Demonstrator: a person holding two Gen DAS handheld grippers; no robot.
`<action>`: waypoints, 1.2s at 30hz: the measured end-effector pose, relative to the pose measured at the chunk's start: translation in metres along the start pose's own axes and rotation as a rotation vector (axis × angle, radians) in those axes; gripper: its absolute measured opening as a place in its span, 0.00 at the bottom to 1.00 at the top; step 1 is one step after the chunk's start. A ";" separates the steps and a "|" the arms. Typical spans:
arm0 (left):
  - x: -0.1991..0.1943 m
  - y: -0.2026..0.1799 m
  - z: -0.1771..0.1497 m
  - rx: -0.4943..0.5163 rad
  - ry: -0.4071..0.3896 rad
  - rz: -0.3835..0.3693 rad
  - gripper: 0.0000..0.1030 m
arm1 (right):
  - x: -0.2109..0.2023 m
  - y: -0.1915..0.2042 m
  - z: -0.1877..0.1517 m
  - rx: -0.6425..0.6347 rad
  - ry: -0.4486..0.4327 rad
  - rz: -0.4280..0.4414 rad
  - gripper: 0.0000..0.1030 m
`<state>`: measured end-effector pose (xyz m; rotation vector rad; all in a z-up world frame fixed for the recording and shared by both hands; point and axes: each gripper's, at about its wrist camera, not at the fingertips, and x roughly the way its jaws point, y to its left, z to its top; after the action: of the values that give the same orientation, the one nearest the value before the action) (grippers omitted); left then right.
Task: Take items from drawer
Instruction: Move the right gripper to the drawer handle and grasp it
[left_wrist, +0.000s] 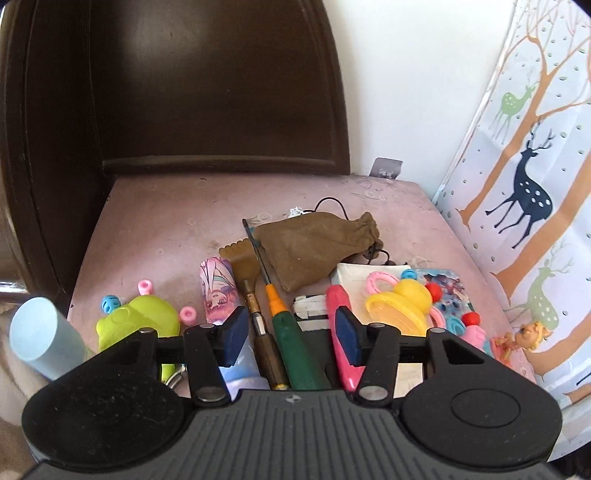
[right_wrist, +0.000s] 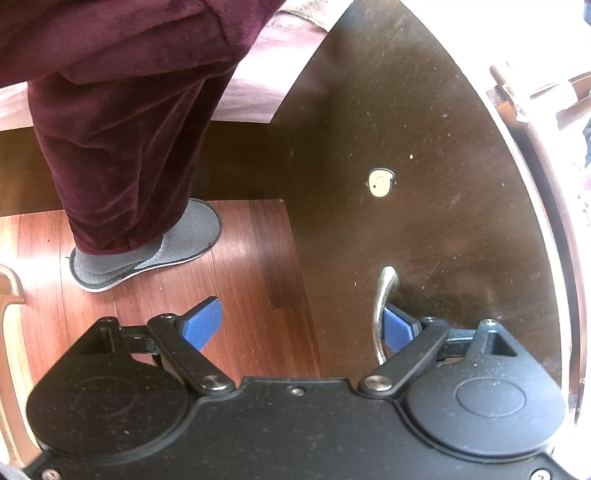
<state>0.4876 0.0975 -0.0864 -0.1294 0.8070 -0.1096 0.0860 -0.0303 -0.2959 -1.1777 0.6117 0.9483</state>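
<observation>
So the left gripper (left_wrist: 291, 336) sits with its jaws roughly half apart over a pinkish tabletop (left_wrist: 155, 221) that's covered in stuff, and nothing is pinched between the blue pads; a green-handled screwdriver (left_wrist: 291, 343) and a brown-handled scraper (left_wrist: 251, 291) just lie on the table in the gap below them. Left of that is a tube with an anime print (left_wrist: 218, 291) and a lime green frog toy (left_wrist: 144, 321), plus a pale blue cylinder (left_wrist: 37, 332) at the far left edge. On the right side there's a pink flat thing (left_wrist: 338, 314) right by the right pad, a yellow duck rattle (left_wrist: 402, 302), and further back a brown drawstring pouch (left_wrist: 314, 251). A deer-print curtain (left_wrist: 524, 184) hangs along the right. The right gripper (right_wrist: 303, 325) is spread wide down by the dark drawer front (right_wrist: 424, 147), with its right pad tucked behind the metal drawer handle (right_wrist: 380, 306), not clamped on it. A person's maroon trouser leg (right_wrist: 122, 129) and grey slipper (right_wrist: 155, 247) stand on the wood floor (right_wrist: 240, 266) next to it.
</observation>
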 end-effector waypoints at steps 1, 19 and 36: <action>-0.009 -0.005 -0.005 0.016 -0.014 0.004 0.49 | 0.000 0.000 0.000 -0.001 0.001 0.000 0.90; -0.128 -0.066 -0.155 0.083 0.003 0.162 0.55 | 0.001 0.000 -0.005 0.049 -0.026 -0.006 0.94; -0.166 -0.059 -0.235 -0.030 0.041 0.135 0.62 | 0.002 0.012 -0.010 0.085 -0.056 -0.096 0.93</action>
<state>0.2005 0.0464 -0.1204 -0.1012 0.8559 0.0280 0.0771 -0.0380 -0.3068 -1.0924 0.5409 0.8629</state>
